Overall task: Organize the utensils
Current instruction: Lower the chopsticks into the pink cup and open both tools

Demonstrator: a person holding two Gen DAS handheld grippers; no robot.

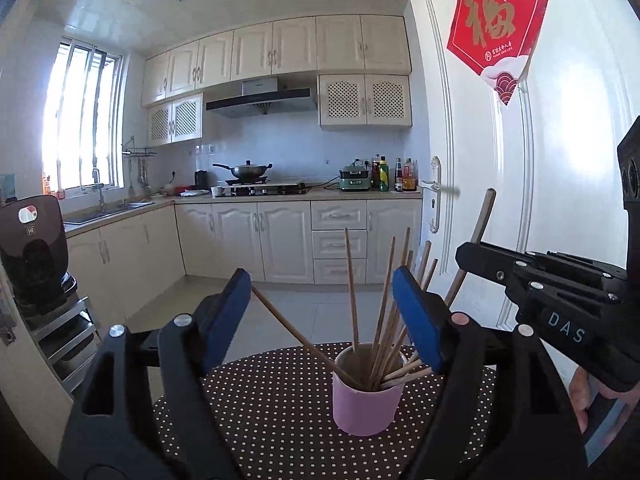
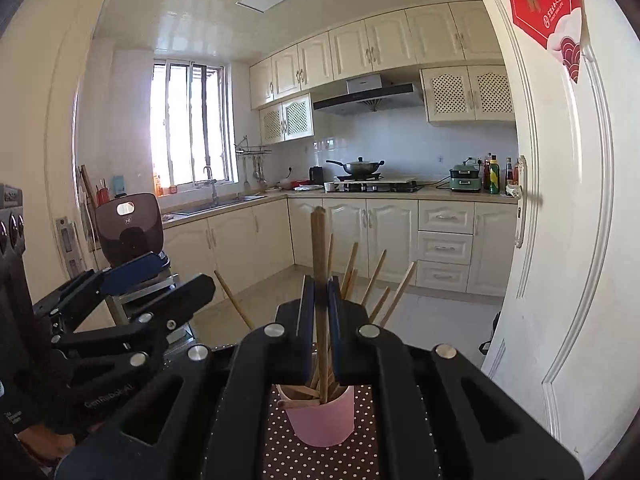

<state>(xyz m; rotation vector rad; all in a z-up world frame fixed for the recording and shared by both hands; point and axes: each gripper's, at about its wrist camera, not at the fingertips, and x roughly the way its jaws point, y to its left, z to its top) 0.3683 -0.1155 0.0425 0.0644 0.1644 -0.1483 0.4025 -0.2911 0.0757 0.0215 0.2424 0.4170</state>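
A pink cup (image 1: 366,398) stands on a brown polka-dot table (image 1: 272,408) and holds several wooden chopsticks (image 1: 384,312) that fan out of it. My left gripper (image 1: 322,308) is open and empty, its blue pads either side of the cup, just above it. My right gripper (image 2: 321,320) is shut on a chopstick (image 2: 319,248), held upright with its lower end in the pink cup (image 2: 322,416). The right gripper also shows in the left wrist view (image 1: 466,250), the chopstick (image 1: 482,216) poking above it. The left gripper shows in the right wrist view (image 2: 160,280).
The table stands in a kitchen doorway. A white door (image 1: 560,200) with a red paper sign (image 1: 496,24) is close on the right. A dark appliance (image 1: 34,248) sits on a metal rack at the left. Counters and cabinets (image 1: 280,236) are far behind.
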